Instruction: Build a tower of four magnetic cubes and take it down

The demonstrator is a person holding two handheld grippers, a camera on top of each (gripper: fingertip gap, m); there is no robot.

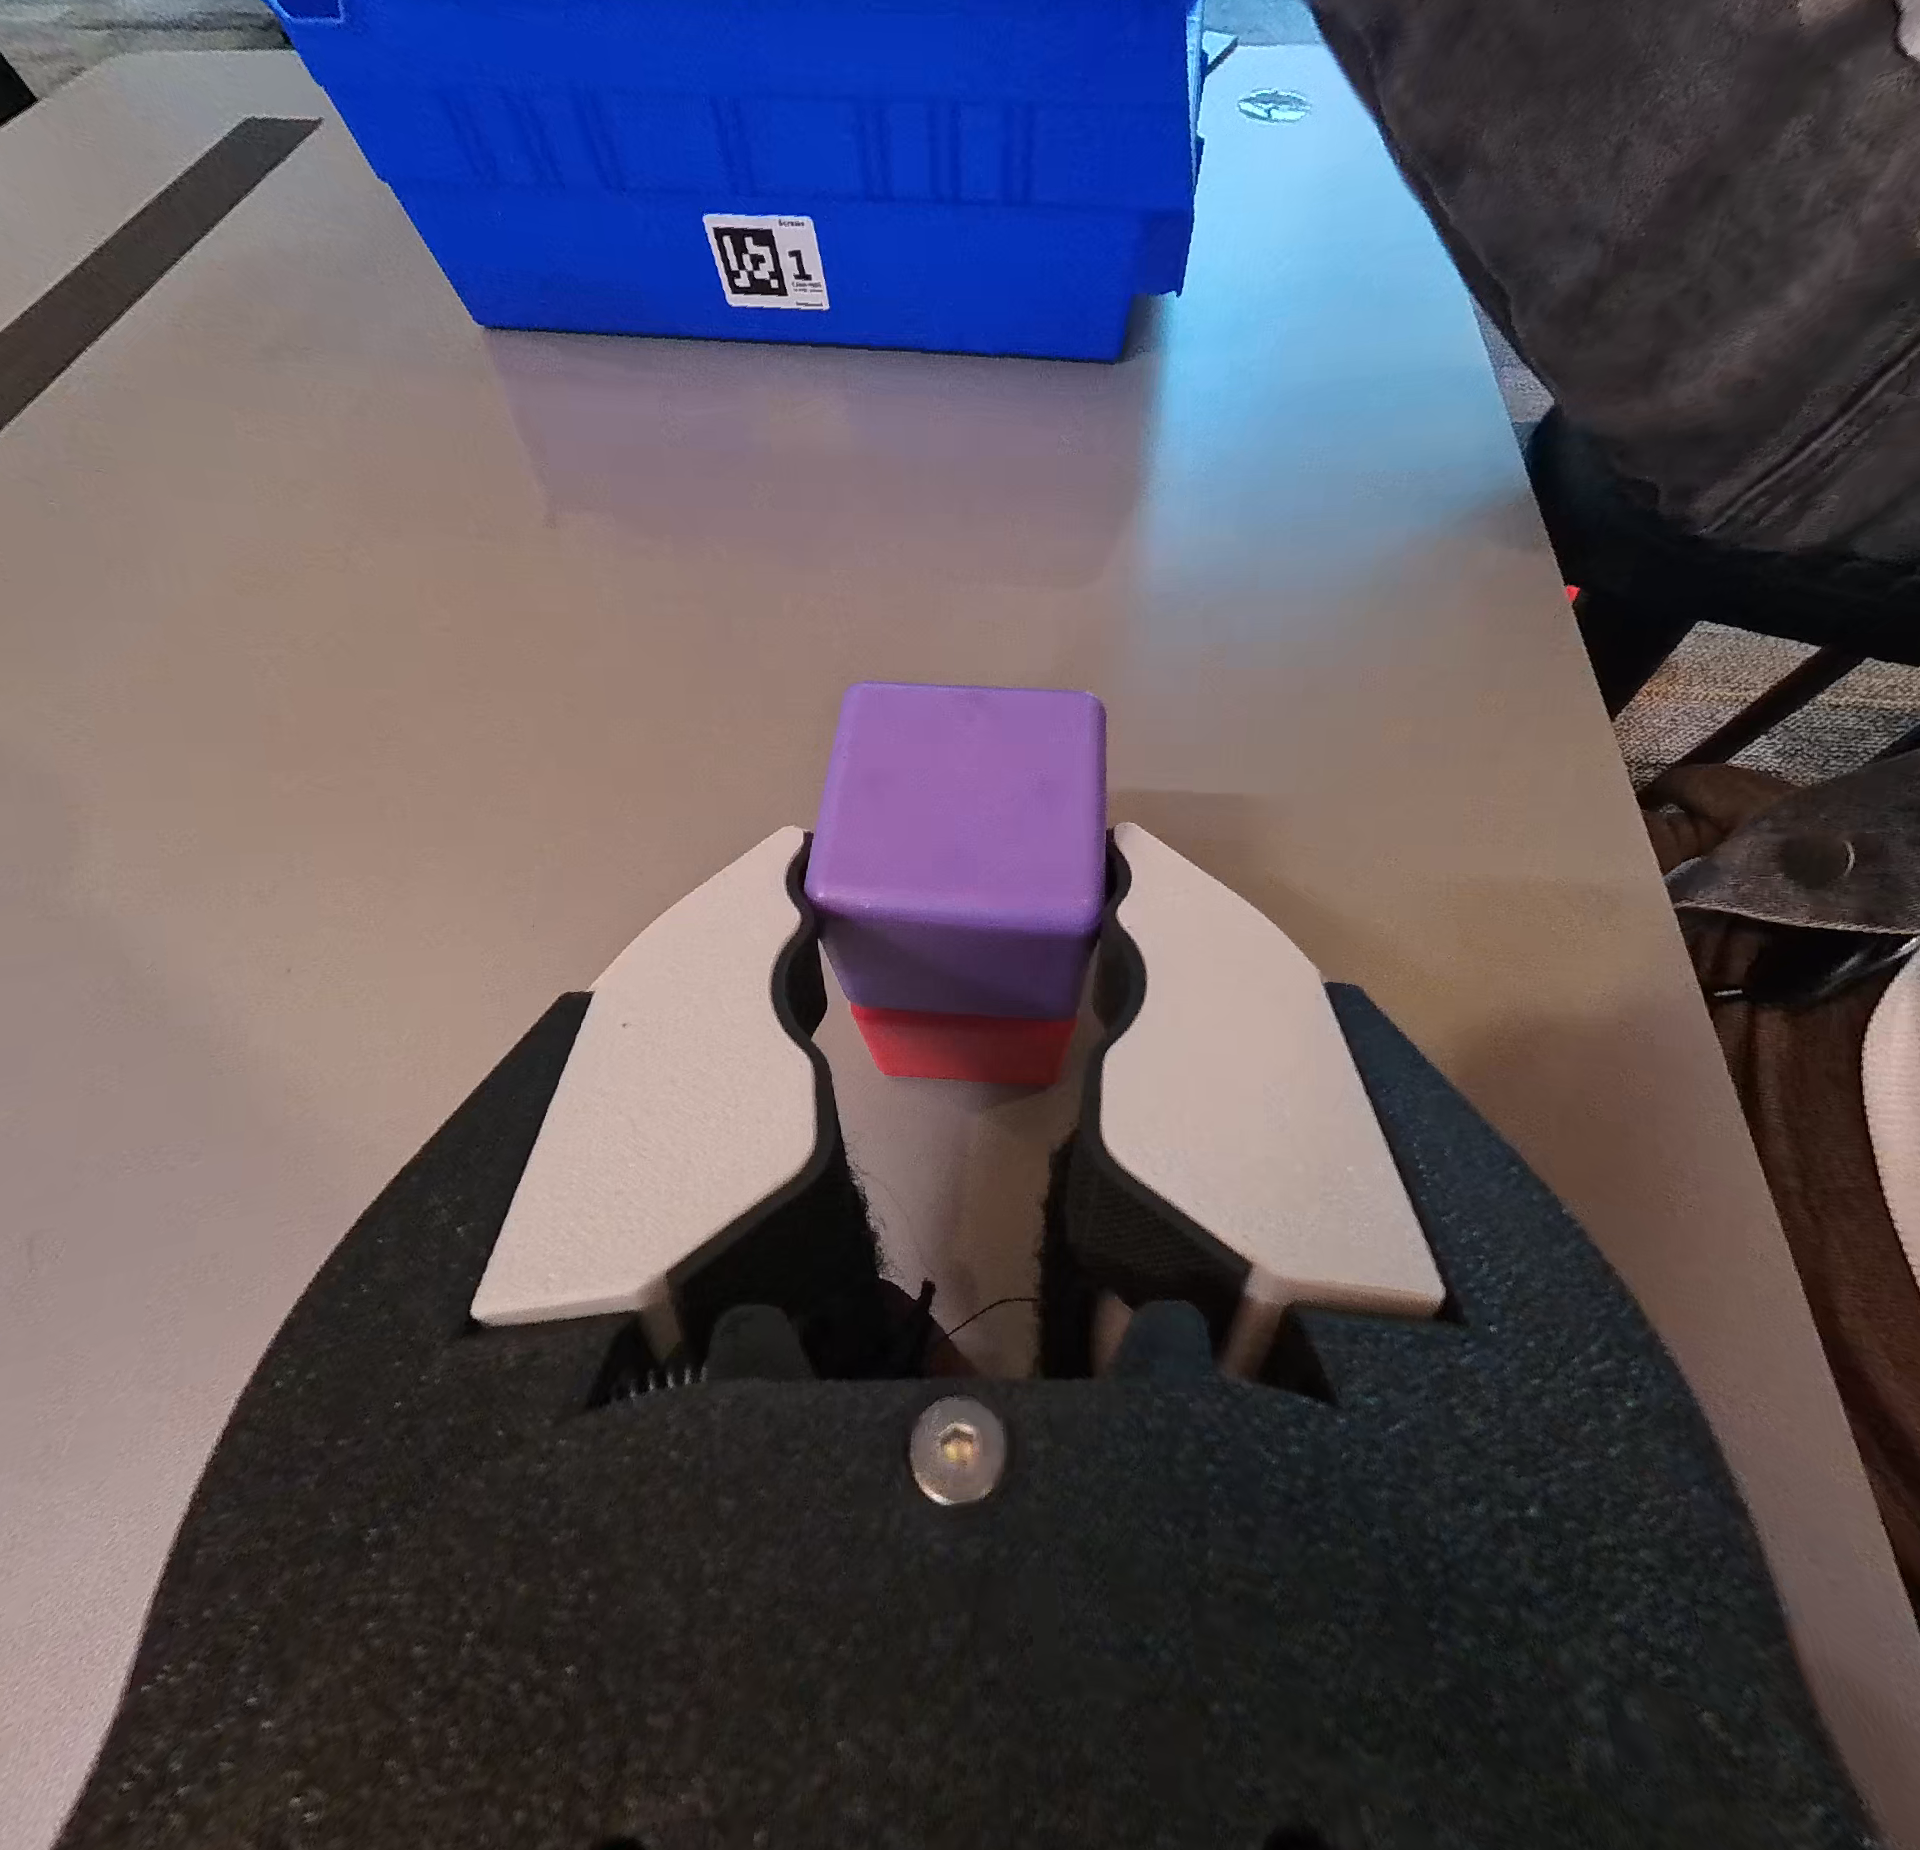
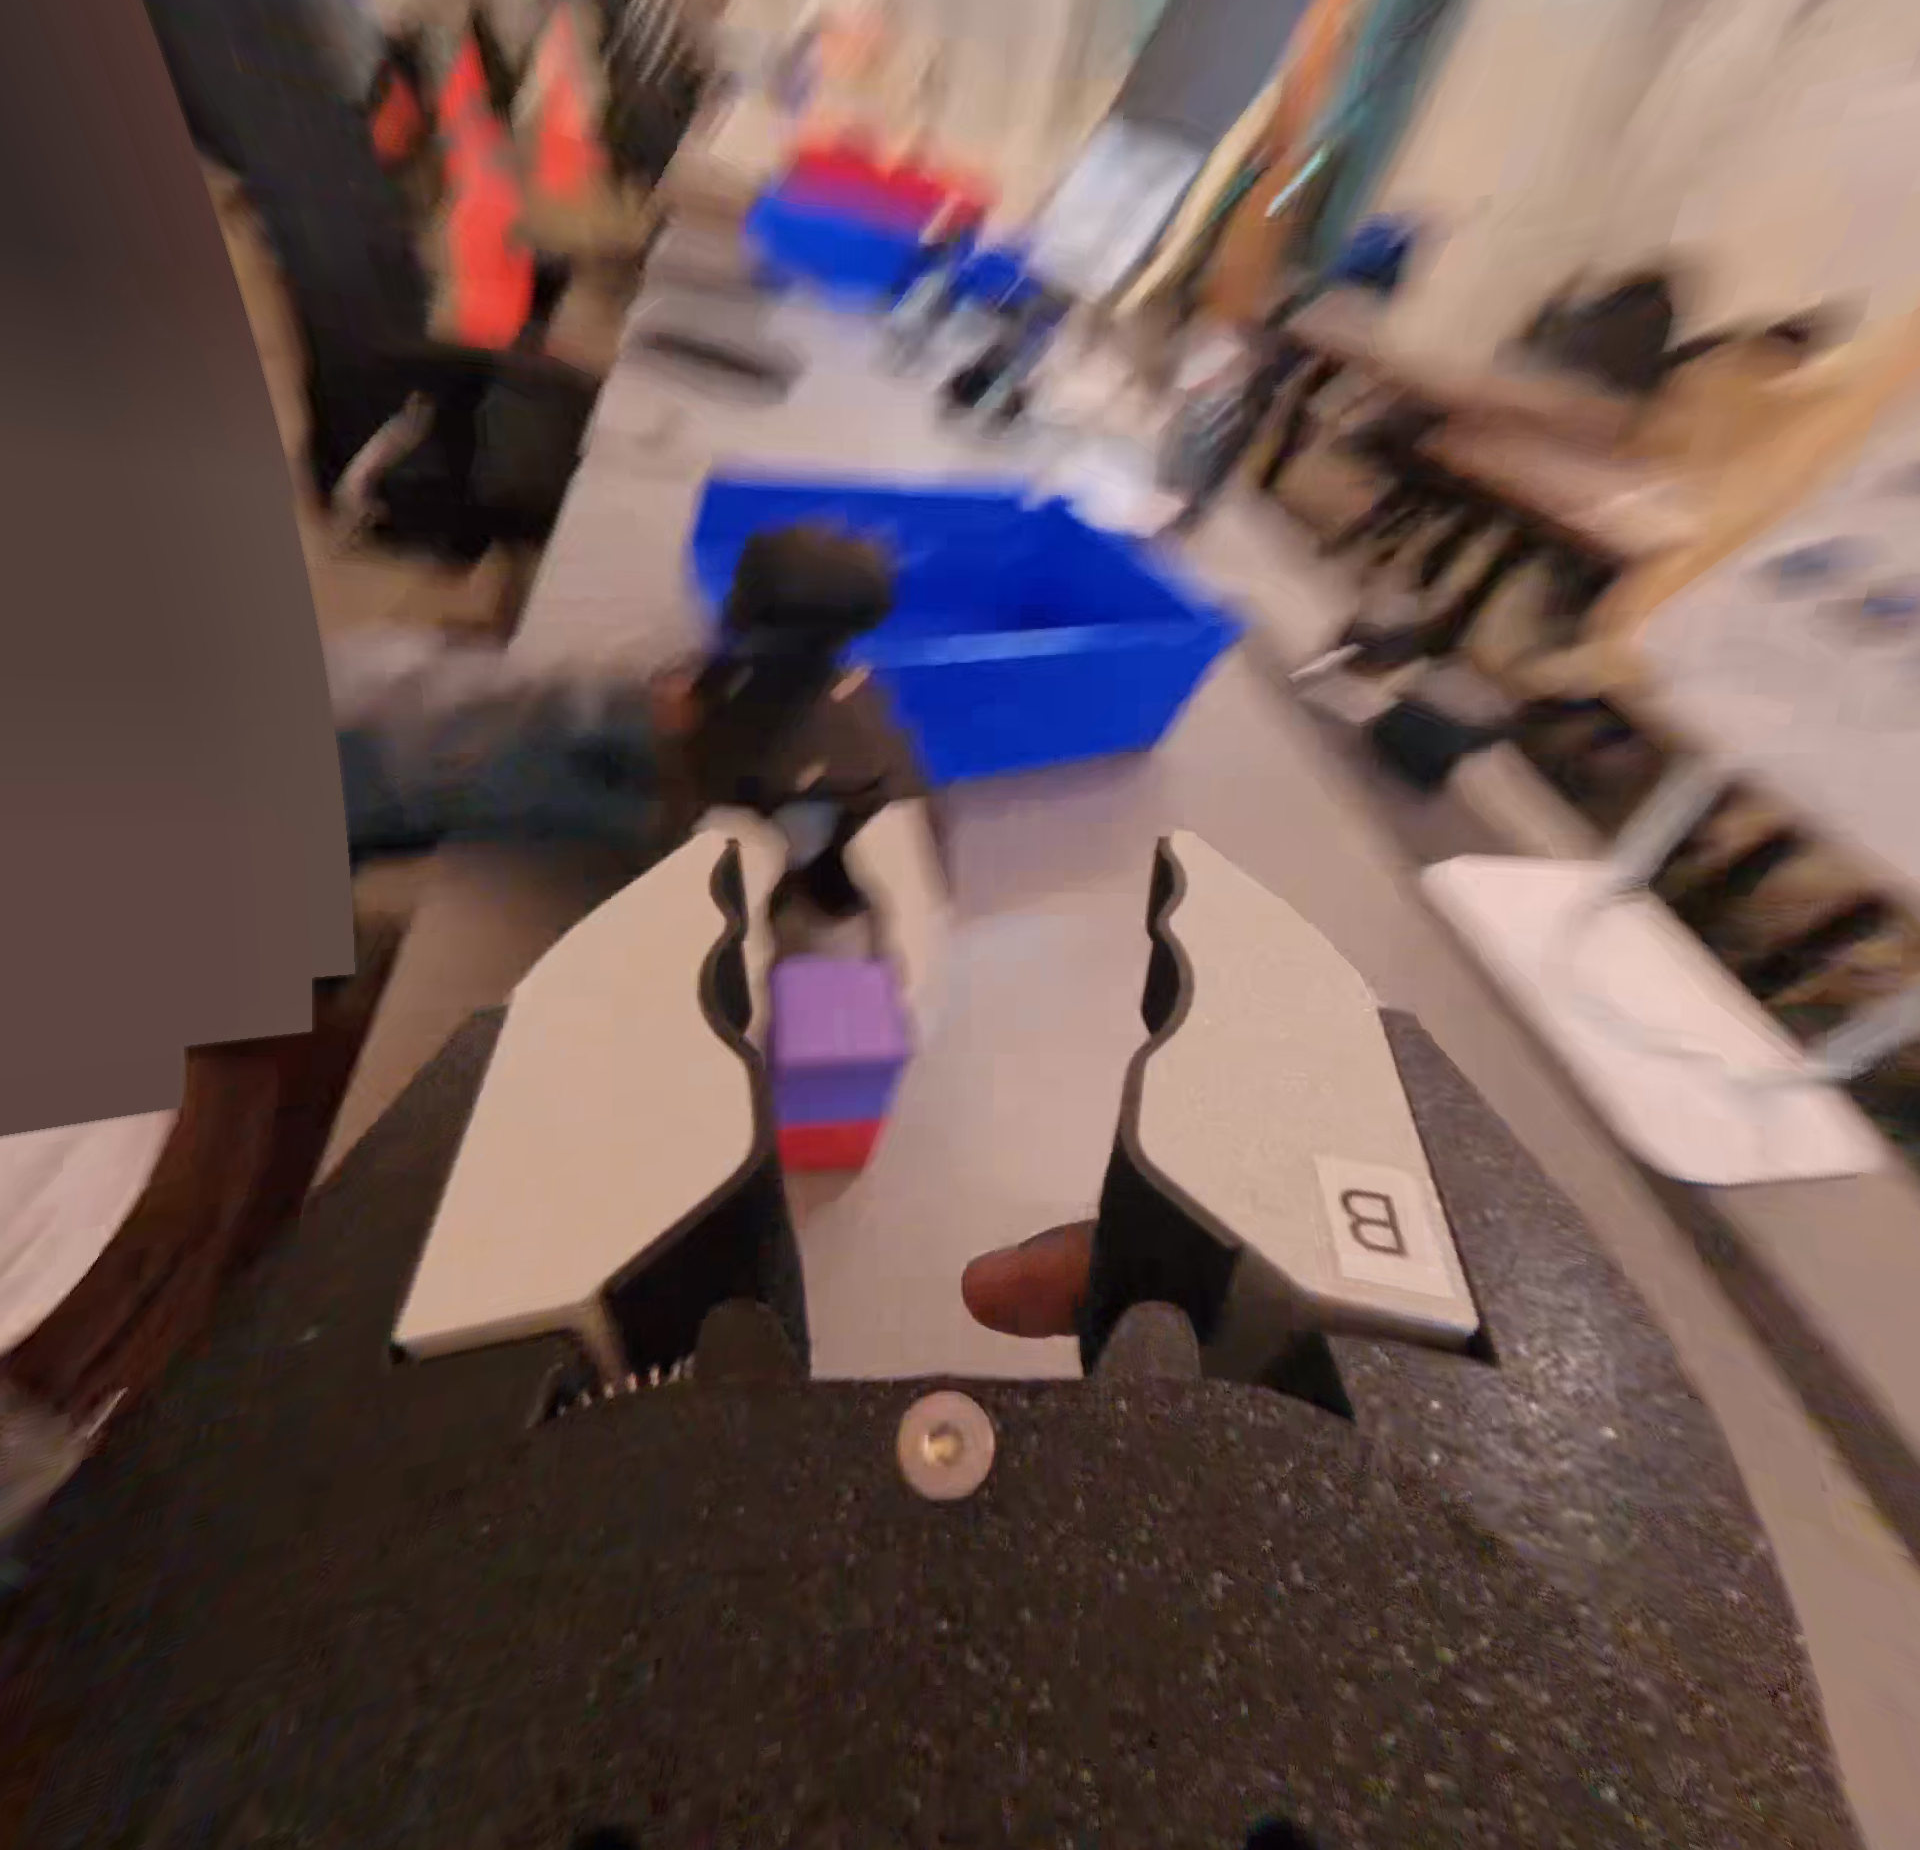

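A purple cube (image 1: 956, 813) stands on a red cube (image 1: 966, 1047) on the grey table (image 1: 416, 657). My left gripper (image 1: 961, 844) is shut on the purple cube, with both pads pressed against its sides. In the blurred right wrist view the same stack shows low and left, purple cube (image 2: 836, 1021) over red cube (image 2: 826, 1140), with the left gripper (image 2: 821, 865) reaching down to it from behind. My right gripper (image 2: 951, 844) is wide open and empty, above and to the right of the stack.
A blue bin (image 1: 769, 138) with a white tag stands at the back of the table; it also shows in the right wrist view (image 2: 1039, 688). A person's dark jacket (image 1: 1662, 242) hangs over the table's right edge. A white sheet (image 2: 1621, 1021) lies to the right. The left gripper's tips are roughly 15 centimeters from the right gripper's.
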